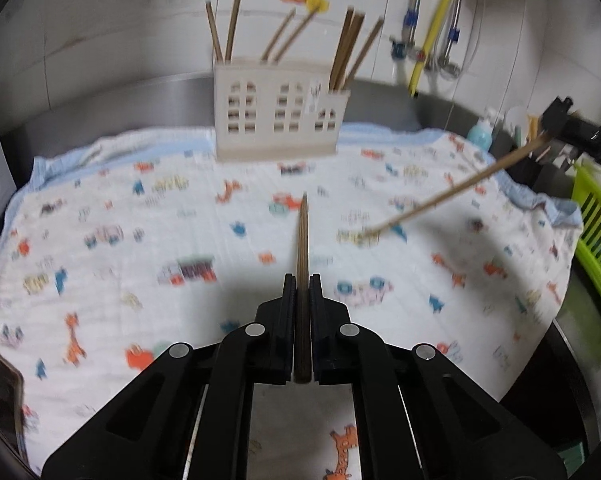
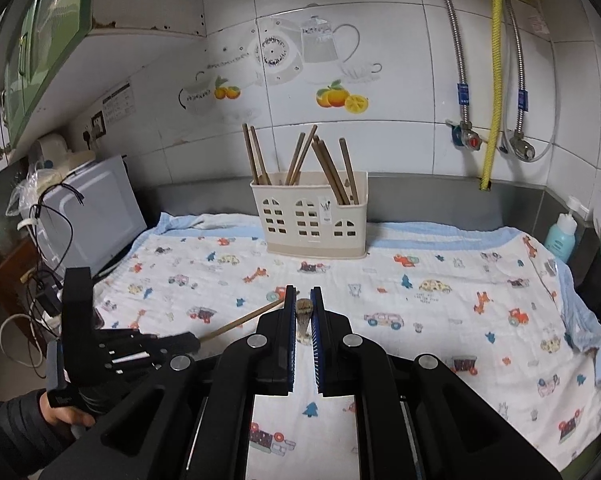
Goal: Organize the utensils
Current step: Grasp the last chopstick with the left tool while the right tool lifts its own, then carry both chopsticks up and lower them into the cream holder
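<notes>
A cream utensil holder (image 1: 276, 120) (image 2: 312, 220) with window cut-outs stands at the back of the patterned cloth (image 1: 140, 272) (image 2: 420, 320), with several brown chopsticks leaning in it. My left gripper (image 1: 302, 280) is shut on one chopstick (image 1: 302, 232), which points forward above the cloth. In the right wrist view the left gripper (image 2: 194, 342) sits low at the left, its chopstick (image 2: 240, 322) slanting up to the right. My right gripper (image 2: 303, 292) is shut on another chopstick (image 2: 303, 312), seen nearly end-on. From the left wrist view the right gripper (image 1: 550, 130) is at the far right, its chopstick (image 1: 452, 188) angled down-left.
A microwave (image 2: 92, 216) with cables stands left of the cloth. At the right are a blue bottle (image 2: 560, 240) and a green rack (image 1: 596, 232). Pipes and a yellow hose (image 2: 492, 80) run down the tiled wall. A hand in a dark sleeve (image 2: 20, 420) holds the left gripper.
</notes>
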Action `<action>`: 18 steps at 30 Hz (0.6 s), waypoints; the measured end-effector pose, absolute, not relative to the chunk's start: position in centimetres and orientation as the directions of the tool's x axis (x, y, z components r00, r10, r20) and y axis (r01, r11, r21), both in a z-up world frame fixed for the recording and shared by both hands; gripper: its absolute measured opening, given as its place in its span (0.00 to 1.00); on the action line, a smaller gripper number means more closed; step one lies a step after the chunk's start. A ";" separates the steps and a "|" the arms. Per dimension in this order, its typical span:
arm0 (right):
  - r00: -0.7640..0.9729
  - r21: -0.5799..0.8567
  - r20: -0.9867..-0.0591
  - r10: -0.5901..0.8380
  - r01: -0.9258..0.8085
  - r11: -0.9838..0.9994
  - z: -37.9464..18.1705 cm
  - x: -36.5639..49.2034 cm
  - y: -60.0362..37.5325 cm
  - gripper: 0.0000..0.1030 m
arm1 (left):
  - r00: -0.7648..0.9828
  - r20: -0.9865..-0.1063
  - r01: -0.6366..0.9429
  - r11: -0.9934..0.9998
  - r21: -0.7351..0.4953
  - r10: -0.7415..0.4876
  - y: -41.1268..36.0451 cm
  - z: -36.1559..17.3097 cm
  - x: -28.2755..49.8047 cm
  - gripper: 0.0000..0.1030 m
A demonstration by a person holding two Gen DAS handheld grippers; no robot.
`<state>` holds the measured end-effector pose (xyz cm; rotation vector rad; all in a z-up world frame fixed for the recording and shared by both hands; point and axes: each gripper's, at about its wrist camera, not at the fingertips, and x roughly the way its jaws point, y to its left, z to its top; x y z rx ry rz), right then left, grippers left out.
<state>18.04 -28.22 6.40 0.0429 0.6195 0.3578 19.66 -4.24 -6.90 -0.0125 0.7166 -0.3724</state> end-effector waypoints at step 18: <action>0.800 0.035 -0.524 0.293 -0.324 0.946 13.0 25.8 -28.6 0.07 | 0.763 -0.519 0.408 0.910 -0.075 -0.385 -4.5 0.5 23.4 0.05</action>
